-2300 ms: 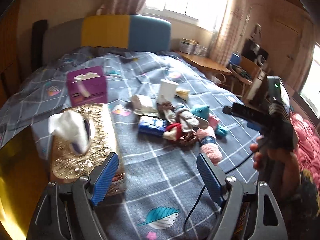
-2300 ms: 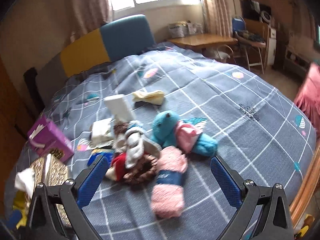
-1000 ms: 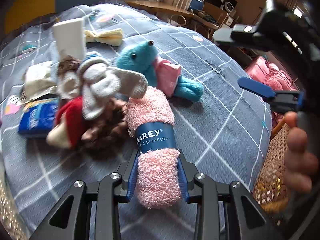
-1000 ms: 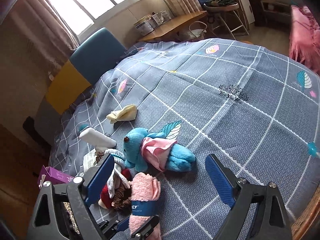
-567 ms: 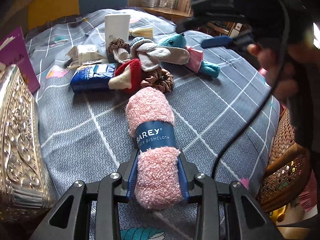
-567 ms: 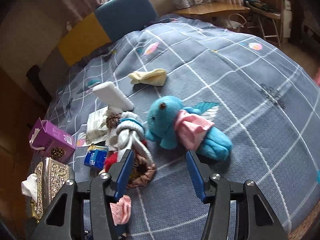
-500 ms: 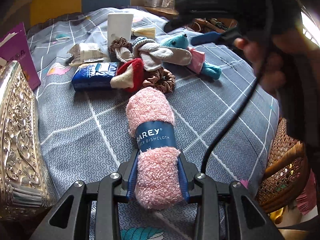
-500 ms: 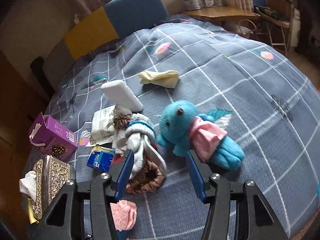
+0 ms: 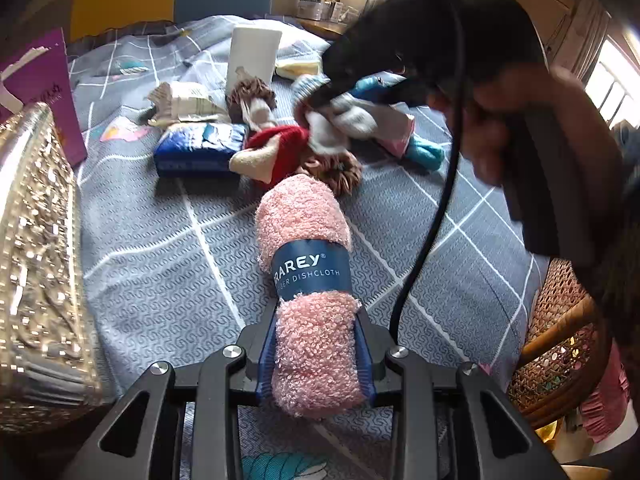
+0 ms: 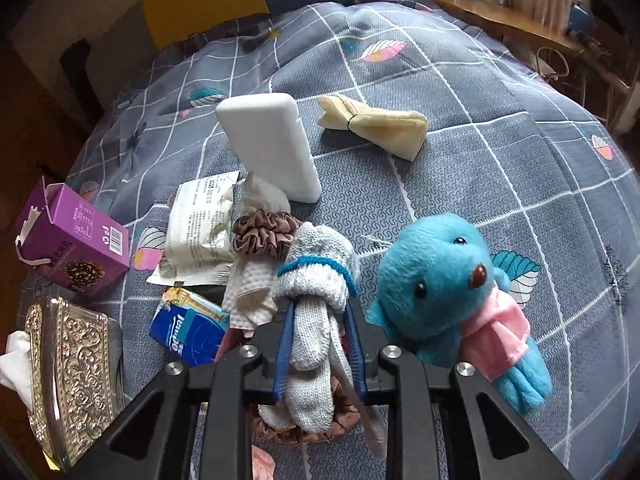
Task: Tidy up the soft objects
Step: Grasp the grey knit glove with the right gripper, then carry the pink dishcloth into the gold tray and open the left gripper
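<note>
Left gripper [image 9: 316, 354]: low in its own wrist view, blue fingers [image 9: 266, 354] pressed against both sides of the pink dishcloth roll [image 9: 310, 292], clamped.
Right gripper [image 10: 318, 350]: blue fingers [image 10: 285, 344] drawn close together, pinching the grey knitted glove [image 10: 316, 312] between them.
Right hand [image 9: 516, 136]: seen from the left wrist view, wrapped round the black gripper body, cable hanging below it.
Left hand: out of sight.
</note>
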Motion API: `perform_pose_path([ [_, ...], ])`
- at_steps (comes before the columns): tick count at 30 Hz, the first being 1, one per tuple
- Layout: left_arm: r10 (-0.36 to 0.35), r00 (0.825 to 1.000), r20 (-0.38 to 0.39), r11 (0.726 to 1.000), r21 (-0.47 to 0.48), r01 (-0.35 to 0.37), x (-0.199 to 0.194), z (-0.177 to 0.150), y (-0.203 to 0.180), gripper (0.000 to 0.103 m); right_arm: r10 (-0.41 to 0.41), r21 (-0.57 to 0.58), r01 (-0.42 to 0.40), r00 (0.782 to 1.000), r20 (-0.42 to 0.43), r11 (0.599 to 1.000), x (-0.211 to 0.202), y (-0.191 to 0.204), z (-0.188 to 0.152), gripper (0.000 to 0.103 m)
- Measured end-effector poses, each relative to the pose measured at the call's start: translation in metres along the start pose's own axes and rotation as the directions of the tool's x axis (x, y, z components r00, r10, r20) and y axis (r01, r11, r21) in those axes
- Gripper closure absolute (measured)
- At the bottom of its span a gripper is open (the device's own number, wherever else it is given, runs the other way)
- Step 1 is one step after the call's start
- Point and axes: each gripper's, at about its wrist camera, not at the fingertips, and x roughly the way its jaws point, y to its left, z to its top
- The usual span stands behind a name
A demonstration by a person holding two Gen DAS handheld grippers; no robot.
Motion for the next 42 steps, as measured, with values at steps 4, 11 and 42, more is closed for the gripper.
perform_pose_path([
  [4,0.019,0.999,0.026,1.0,-0.008,-0.019,-0.023,0.006,0.001,0.07,-0.018,0.02,0.017,0.999,0.038,1.0,-0.011,-0.013,-0.021,0.078],
  [11,0.045,0.991,0.127,0.999,-0.002,-0.045,-0.074,0.067,0.005,0.07,-0.062,-0.071,0.064,0.998,0.029,0.995,-0.01,0.002,-0.029,0.079],
  [42,0.463,0.886,-0.004,0.636,-0.695,-0.336,-0.157,-0.07,0.291,0.062,-0.139,-0.172,0.151,0.987,0.08,0.974,-0.007,0.019,-0.036,0.079],
])
